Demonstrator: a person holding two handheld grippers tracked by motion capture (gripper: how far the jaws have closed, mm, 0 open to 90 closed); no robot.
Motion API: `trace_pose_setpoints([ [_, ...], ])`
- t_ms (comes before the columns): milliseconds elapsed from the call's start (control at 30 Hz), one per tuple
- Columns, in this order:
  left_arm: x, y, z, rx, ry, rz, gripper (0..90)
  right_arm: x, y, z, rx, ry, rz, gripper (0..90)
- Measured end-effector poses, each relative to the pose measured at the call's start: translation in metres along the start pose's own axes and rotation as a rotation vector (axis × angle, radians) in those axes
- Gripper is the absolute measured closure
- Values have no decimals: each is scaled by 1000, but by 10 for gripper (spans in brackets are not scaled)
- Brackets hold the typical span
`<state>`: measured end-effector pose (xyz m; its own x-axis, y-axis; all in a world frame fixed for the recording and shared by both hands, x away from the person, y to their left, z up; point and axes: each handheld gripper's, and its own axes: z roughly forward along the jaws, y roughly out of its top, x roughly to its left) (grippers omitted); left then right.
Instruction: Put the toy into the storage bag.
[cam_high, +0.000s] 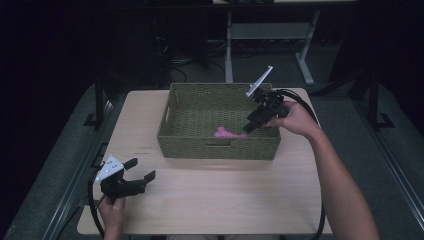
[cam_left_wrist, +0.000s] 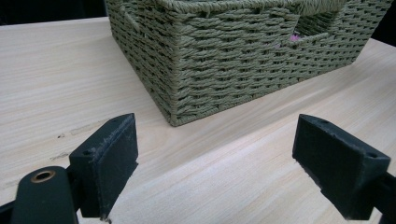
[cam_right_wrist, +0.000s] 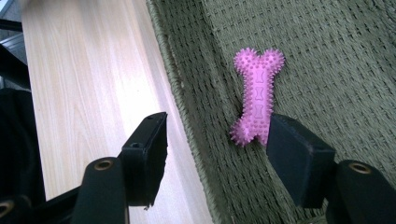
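One pink bone toy (cam_right_wrist: 257, 103) lies on the floor of the green woven basket (cam_high: 218, 147), near its front wall, beneath the right gripper (cam_high: 251, 125), whose jaws stand apart and empty above it. The right gripper view shows the toy's spiky studs; the high view shows it as a pink patch. The left gripper (cam_high: 141, 171) rests wide open over bare tabletop (cam_high: 225, 195) off the basket's front corner.

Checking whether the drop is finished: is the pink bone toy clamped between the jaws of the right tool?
No. The pink bone toy lies on the floor of the basket, with the right tool open above it.
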<state>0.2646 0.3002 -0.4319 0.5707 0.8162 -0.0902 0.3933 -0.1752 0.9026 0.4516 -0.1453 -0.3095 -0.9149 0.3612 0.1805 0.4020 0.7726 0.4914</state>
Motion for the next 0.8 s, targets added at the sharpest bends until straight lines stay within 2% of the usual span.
trace_pose_setpoints([
  [433,0,0,0,0,0,0,136,9,-11,-3,-4,3,-3,373],
  [800,-1,0,1,7,2,7,137,22,-27,-8,-12,-1,-15,364],
])
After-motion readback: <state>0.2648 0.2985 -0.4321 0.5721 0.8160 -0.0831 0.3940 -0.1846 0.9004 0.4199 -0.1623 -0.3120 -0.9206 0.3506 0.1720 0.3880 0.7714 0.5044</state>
